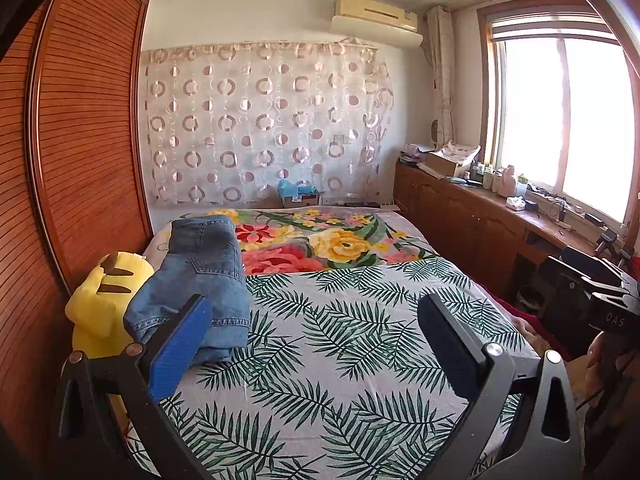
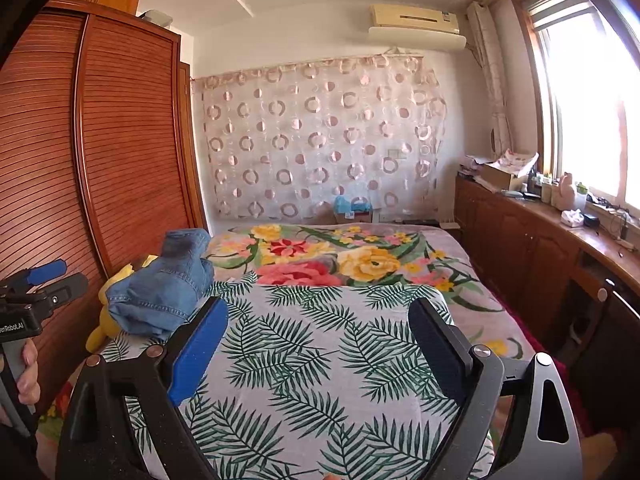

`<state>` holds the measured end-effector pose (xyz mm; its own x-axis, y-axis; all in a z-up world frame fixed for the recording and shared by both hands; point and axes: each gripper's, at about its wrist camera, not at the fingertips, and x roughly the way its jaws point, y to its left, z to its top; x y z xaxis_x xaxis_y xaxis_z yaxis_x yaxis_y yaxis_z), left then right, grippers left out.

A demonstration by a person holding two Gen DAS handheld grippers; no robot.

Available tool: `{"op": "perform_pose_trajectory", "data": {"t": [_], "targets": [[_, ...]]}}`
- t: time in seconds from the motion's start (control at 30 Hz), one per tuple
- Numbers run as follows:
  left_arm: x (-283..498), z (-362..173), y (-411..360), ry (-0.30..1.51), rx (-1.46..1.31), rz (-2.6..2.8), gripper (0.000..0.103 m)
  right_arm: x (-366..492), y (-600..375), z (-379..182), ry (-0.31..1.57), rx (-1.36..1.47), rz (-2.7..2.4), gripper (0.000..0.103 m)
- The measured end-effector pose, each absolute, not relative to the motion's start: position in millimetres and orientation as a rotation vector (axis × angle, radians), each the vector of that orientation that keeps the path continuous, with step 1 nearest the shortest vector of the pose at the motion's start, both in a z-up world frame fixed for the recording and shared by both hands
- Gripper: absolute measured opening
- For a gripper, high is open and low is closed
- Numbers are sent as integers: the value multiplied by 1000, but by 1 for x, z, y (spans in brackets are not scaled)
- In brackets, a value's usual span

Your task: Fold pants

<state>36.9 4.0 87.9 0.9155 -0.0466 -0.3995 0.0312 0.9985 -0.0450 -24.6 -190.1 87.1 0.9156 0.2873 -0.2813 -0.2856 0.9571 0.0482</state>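
Observation:
Blue denim pants (image 1: pixel 200 276) lie in a bunched, partly folded heap on the left side of the bed, on the leaf-print sheet (image 1: pixel 340 340). They also show in the right wrist view (image 2: pixel 164 288). My left gripper (image 1: pixel 316 312) is open and empty, held above the sheet just right of the pants. My right gripper (image 2: pixel 320 316) is open and empty, above the middle of the sheet, to the right of the pants. The left gripper also shows at the left edge of the right wrist view (image 2: pixel 48 280), open.
A yellow plush toy (image 1: pixel 100 300) lies against the pants at the bed's left edge. A wooden wardrobe (image 1: pixel 80 140) stands close on the left. A floral blanket (image 1: pixel 320 240) covers the far half of the bed. A wooden counter (image 1: pixel 500 216) with clutter runs under the window on the right.

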Motion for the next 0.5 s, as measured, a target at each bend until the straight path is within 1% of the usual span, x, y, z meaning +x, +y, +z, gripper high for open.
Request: {"op": "perform_pose_trajectory", "data": {"t": [0.5], "targets": [[36,84,4,414,-34,-38,103,-23,-191,85,286,0,307,93]]}}
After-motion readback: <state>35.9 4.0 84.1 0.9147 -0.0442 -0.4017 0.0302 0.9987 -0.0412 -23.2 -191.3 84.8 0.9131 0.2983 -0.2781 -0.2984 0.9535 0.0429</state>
